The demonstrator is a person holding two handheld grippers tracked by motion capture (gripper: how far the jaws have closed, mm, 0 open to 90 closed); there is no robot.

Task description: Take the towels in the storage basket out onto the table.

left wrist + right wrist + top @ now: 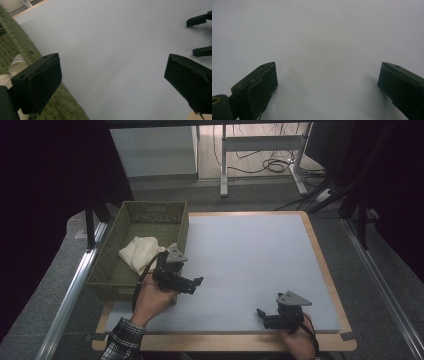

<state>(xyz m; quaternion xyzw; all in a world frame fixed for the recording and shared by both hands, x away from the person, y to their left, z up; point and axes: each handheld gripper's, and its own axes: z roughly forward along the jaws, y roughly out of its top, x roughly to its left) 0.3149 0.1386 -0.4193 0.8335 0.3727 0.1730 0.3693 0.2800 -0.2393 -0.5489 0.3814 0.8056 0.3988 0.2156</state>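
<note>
The left gripper [186, 276] is held just beside the near right corner of the green basket [111, 281], with its jaws spread wide and nothing between them; in the left gripper view the jaws frame bare grey mat [112, 50], with the basket's woven wall [15, 52] at the left. The right gripper [267, 316] is rested low on the mat near the front edge of the table, well apart from the basket, and its jaws are likewise parted and empty. The cream cloth [140, 251] is seen bunched inside the basket, against its right wall and towards the middle. It is judged that the cloth has been placed and the left gripper is clearing the basket; the move is best made by lifting the gripper up and away over the mat so that the wall is not knocked or the basket dragged. Apart from the cloth, nothing else can be made out in the basket.
</note>
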